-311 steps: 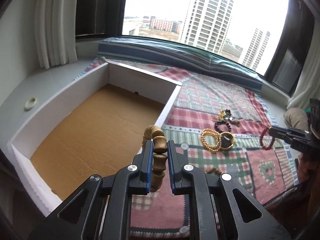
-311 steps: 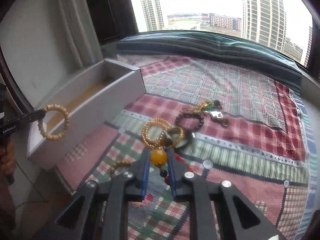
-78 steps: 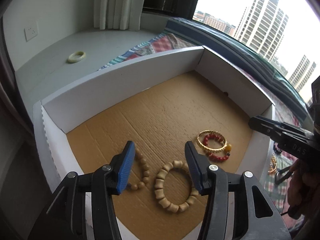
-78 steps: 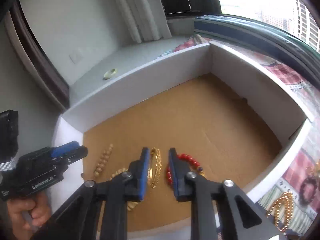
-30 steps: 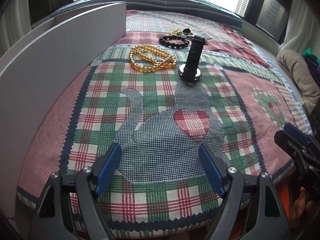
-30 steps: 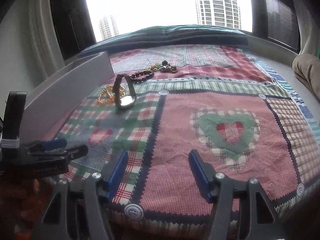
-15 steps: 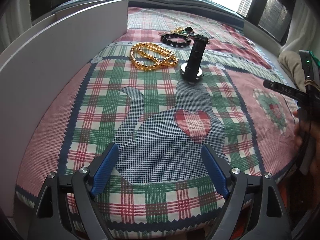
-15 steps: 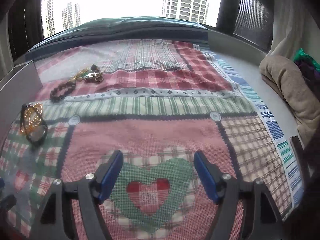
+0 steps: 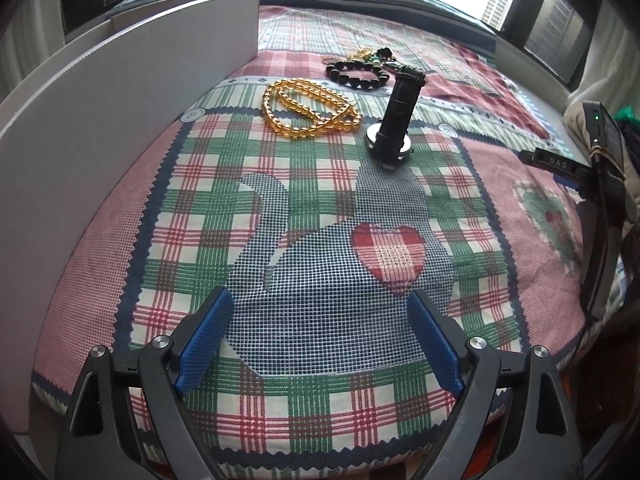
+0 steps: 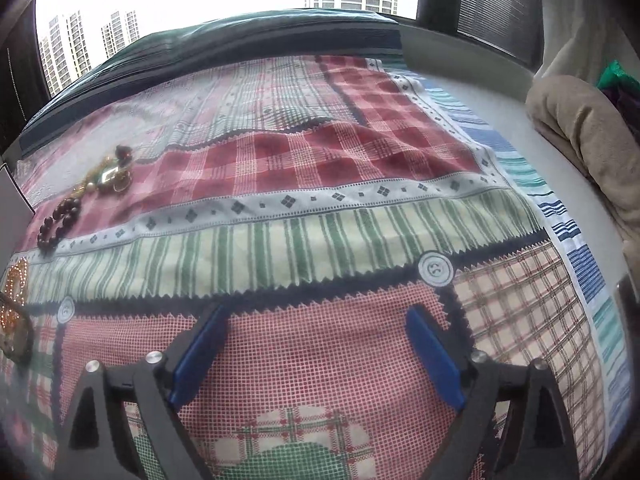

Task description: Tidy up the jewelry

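Patchwork quilt (image 9: 320, 240), gold bead strand (image 9: 308, 110), black bracelet (image 9: 358, 72) – both grippers' jaws just widened, nothing between.

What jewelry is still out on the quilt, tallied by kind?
Gold bead strand: 1
Dark bead bracelet: 1
Black watch: 1
Tangled gold-and-green pile: 1, its pieces too tangled to count
Total: 4 items still on the quilt

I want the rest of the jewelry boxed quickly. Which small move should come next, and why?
Probably ease the left gripper forward toward the gold bead strand. Its jaws stand open and empty, having just been opening, and the strand lies loose on the quilt, nearest the white box.
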